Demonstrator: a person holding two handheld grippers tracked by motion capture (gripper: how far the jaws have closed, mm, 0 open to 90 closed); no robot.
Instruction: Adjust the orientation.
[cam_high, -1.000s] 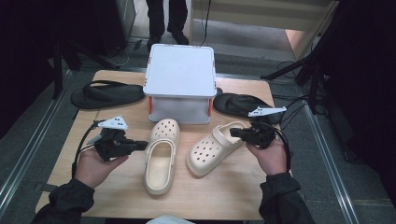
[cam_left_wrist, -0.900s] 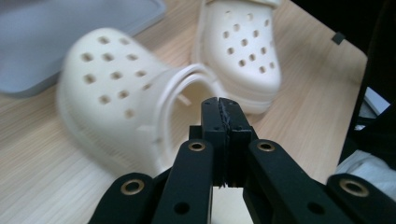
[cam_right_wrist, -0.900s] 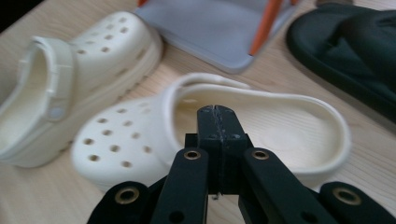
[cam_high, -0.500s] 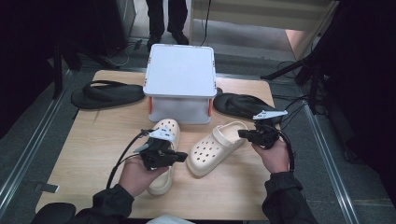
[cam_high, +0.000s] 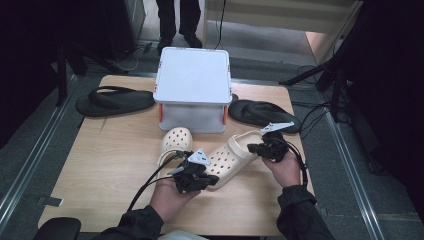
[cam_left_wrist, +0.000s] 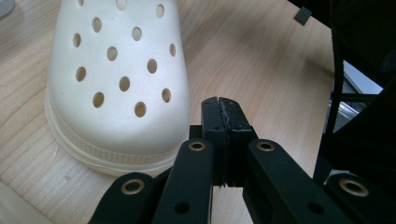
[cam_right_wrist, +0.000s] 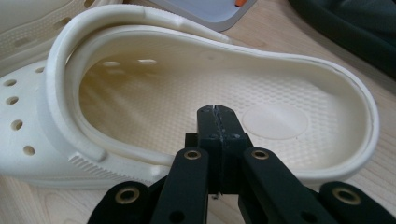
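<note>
Light wooden table (cam_high: 110, 150), smooth, with fine grain lines, rounded corners. Grey floor all around, with metal rails along both sides. Dark room past the edges. Black cables on the floor at 3 o'clock. Legs and dark shoes of a person (cam_high: 176, 25) standing at 12 o'clock, beyond the table.

White plastic box (cam_high: 192, 87) at 12 o'clock on the table, square, with a flat pale lid and see-through walls, orange clips at the sides. Black flip-flop (cam_high: 114, 101) lying flat at 10 o'clock, thin and rubbery. Second black flip-flop (cam_high: 265, 114) at 2 o'clock, just beside the box.

Two cream clogs in the middle, soft-looking foam, round toes dotted with holes. Left clog (cam_high: 173, 142) partly hidden by the left hand. Right clog (cam_high: 231, 156) tilted, toe toward 7 o'clock, heel toward 2 o'clock. Bumpy diamond pattern on the inside sole, with a smooth round patch at the heel, a thick strap curved over the opening.

Left gripper (cam_left_wrist: 219, 116) at 6 o'clock, black, jaws pressed tight together with nothing between, tips just beside the toe of the right clog. Grey three-cornered plate on top, cable trailing down.

Right gripper (cam_right_wrist: 217, 122) at 3 o'clock, jaws also squeezed together on nothing, hanging near the heel side rim of the right clog, pointed at its open inside.
</note>
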